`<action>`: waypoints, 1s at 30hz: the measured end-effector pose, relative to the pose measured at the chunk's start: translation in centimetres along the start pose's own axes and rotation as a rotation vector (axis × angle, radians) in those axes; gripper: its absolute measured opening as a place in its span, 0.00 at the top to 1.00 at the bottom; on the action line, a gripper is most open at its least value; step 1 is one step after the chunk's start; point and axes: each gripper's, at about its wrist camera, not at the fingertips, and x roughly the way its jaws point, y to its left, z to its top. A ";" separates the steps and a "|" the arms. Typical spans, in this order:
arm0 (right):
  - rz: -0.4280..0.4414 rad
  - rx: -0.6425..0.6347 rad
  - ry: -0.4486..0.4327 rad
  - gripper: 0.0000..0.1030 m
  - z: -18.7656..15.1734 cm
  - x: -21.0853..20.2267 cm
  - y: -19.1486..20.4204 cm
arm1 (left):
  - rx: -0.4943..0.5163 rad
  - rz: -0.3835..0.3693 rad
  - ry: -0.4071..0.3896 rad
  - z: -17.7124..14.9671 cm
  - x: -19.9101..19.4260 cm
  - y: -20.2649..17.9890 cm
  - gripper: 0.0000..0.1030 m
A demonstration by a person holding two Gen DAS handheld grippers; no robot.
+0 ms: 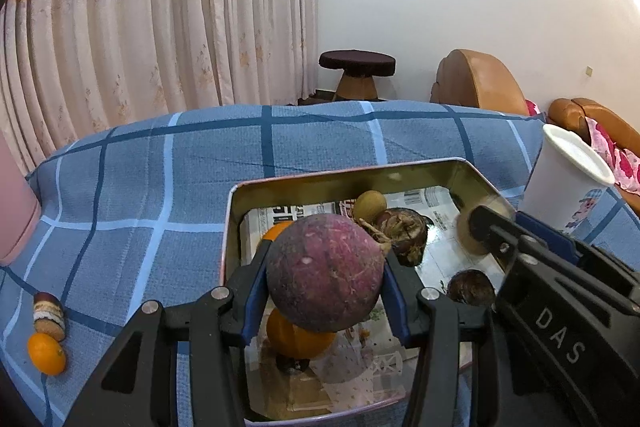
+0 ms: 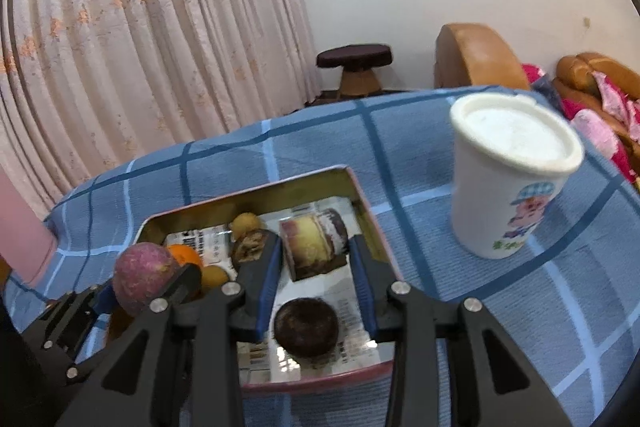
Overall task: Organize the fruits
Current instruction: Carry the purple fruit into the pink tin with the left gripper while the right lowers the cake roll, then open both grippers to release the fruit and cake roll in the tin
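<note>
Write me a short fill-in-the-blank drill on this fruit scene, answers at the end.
1. The left tongs are shut on a round ____ fruit.
2. That fruit hangs above the metal ____.
3. The tin's floor is lined with ____.
4. The white cup stands on a checked ____ cloth.

Answers: purple; tin; newspaper; blue

Fruits (image 2: 306, 327) in tin (image 2: 372, 223), cup (image 2: 508, 187) right
</note>
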 end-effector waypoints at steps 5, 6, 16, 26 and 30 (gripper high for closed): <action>0.010 -0.002 -0.066 0.38 -0.1 -1.2 0.2 | 0.020 0.009 -0.043 0.0 -1.2 -0.2 0.31; 0.004 -0.007 -0.079 0.38 -0.1 -1.4 0.4 | 0.028 0.030 -0.063 0.0 -1.5 -0.3 0.28; -0.004 0.051 -0.119 0.28 -0.1 -2.1 -0.7 | -0.005 0.037 -0.107 -0.2 -2.7 0.8 0.23; -0.006 0.038 -0.154 0.28 -0.5 -2.6 -0.3 | 0.000 0.111 -0.129 -0.7 -2.9 2.2 0.23; -0.016 0.023 -0.190 0.28 -0.9 -3.0 0.2 | -0.004 0.131 -0.140 -1.1 -3.3 3.1 0.23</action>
